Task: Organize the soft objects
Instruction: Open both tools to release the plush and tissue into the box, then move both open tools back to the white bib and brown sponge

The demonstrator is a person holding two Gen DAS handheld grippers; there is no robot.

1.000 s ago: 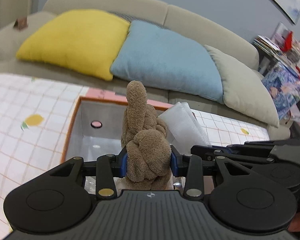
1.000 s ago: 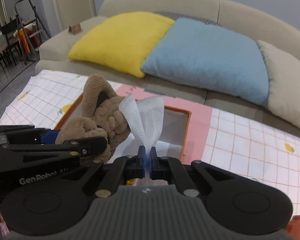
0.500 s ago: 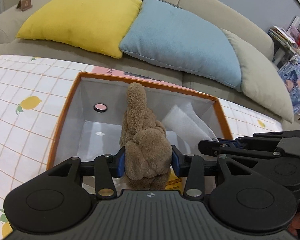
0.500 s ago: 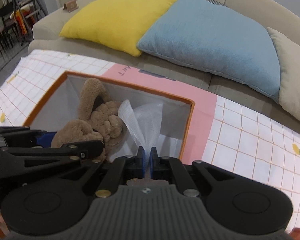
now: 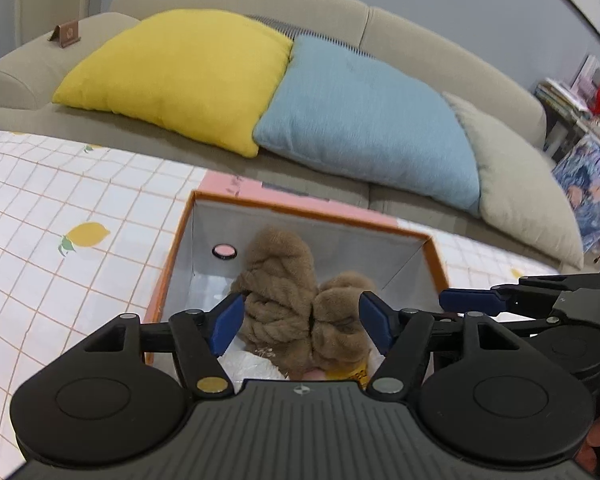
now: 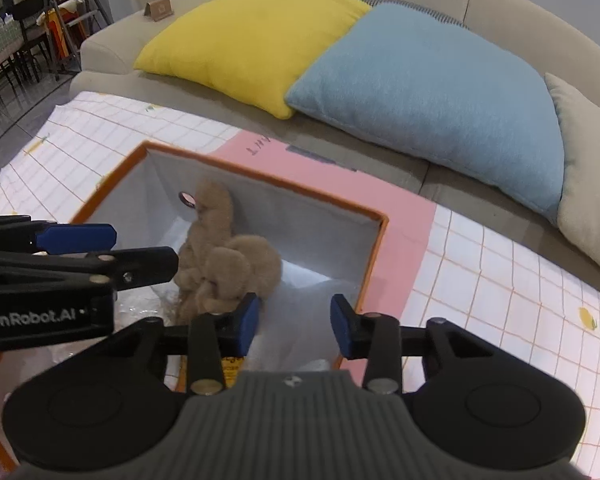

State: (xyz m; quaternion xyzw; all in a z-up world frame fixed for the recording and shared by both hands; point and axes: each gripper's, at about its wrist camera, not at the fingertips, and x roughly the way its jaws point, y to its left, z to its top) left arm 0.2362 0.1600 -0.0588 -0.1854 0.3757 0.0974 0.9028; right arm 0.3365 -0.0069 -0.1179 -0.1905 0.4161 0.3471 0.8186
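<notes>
Inside the orange-rimmed storage box [image 5: 434,250], against its far-left corner, the brown braided plush [image 5: 296,304] rests on the white lining. Its long axis runs from the near side of the box toward the far wall, with one end leaning up beside the round eyelet [image 5: 224,251].

The left gripper [image 5: 302,320] has just been opening. Its blue pads stand apart on either side of the plush with no visible pressure on it, so the plush counts as released. The plush lies directly ahead of and below this gripper, between the jaws.

The right gripper [image 6: 295,322] has also just been opening. Nothing is clamped between its pads. The white cloth [image 6: 300,320] lies beneath it in the near-right part of the box and is blurred in the right wrist view.

The left gripper is the nearer one to the plush; the right gripper sits just to the plush's right.

Judgement: both items appear deposited. The next move calls for lifting each gripper straight out, clear of the box rim.
</notes>
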